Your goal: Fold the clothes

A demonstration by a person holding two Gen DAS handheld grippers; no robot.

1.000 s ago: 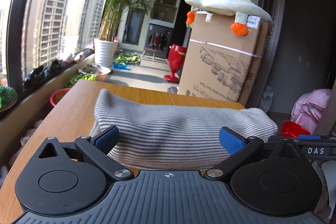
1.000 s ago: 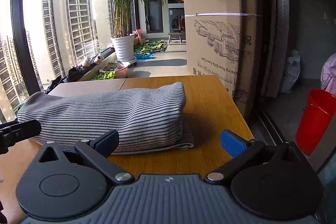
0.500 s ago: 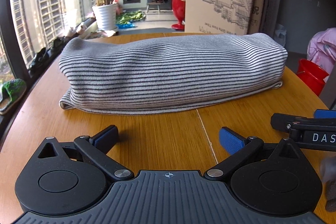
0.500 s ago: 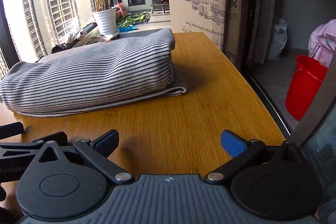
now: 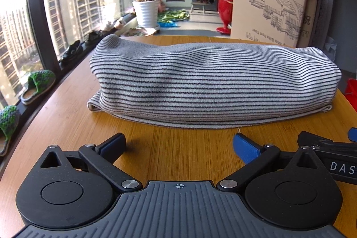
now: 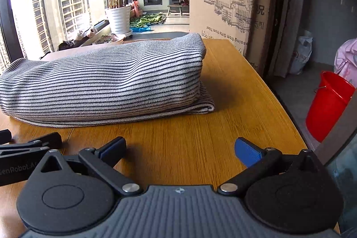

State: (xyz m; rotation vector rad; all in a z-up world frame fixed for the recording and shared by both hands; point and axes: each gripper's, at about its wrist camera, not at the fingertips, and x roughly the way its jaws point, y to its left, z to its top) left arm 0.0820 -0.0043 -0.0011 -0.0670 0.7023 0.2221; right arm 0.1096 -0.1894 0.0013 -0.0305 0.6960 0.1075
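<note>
A grey garment with thin black stripes [image 5: 212, 86] lies folded into a long bundle across the wooden table [image 5: 174, 153]. It also shows in the right wrist view [image 6: 104, 86]. My left gripper [image 5: 178, 145] is open and empty, low over the table just in front of the bundle's near edge. My right gripper [image 6: 179, 147] is open and empty, in front of the bundle's right end. Each gripper shows at the edge of the other's view.
A large cardboard box [image 5: 270, 3] stands behind the table's far right corner. A red bucket [image 6: 328, 104] stands on the floor past the table's right edge [image 6: 281, 104]. A potted palm [image 5: 146, 12] and slippers [image 5: 38, 86] line the window sill on the left.
Both grippers have pulled back from the bundle toward the table's near edge and dropped lower. The garment lies still. Both stay open.
</note>
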